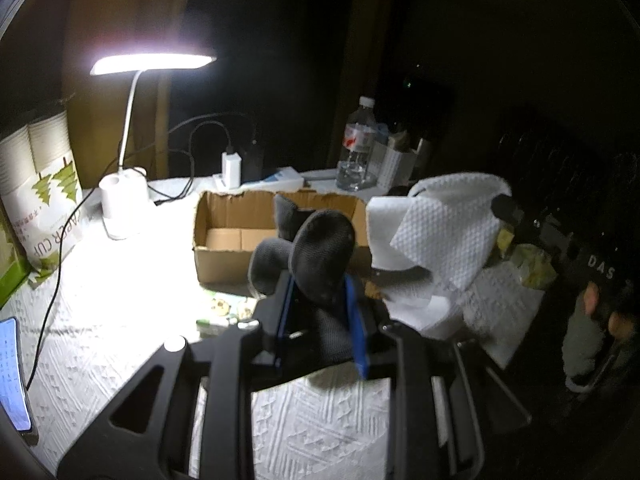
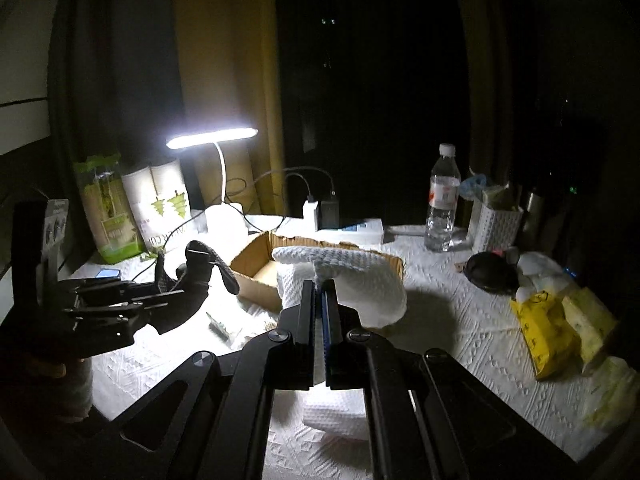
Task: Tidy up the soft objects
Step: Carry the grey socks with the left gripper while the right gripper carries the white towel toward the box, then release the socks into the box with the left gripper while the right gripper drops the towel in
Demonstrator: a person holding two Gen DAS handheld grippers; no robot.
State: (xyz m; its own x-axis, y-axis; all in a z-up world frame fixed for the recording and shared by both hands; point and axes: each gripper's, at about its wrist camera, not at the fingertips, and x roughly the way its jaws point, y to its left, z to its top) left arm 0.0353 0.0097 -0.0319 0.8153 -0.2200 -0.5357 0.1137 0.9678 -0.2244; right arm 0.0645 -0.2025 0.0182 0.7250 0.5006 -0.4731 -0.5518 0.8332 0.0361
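Note:
My left gripper (image 1: pixel 320 280) is shut on a dark grey knitted sock (image 1: pixel 320 248), held just in front of an open cardboard box (image 1: pixel 224 224); both show at the left of the right wrist view, gripper (image 2: pixel 176 280) and sock (image 2: pixel 200 276). My right gripper (image 2: pixel 320 284) is shut on a white textured cloth (image 2: pixel 352 280) that hangs over the box's (image 2: pixel 256 276) front right corner. The cloth (image 1: pixel 440 224) also shows in the left wrist view, draped to the right of the box.
A lit desk lamp (image 1: pixel 152 64), paper cup packs (image 1: pixel 44 184), a phone (image 1: pixel 12 376), chargers with cables (image 1: pixel 232 168), a water bottle (image 2: pixel 442 200), a white basket (image 2: pixel 496 224), a dark round object (image 2: pixel 492 272) and yellow packets (image 2: pixel 548 332) lie on the white table cover (image 2: pixel 460 320).

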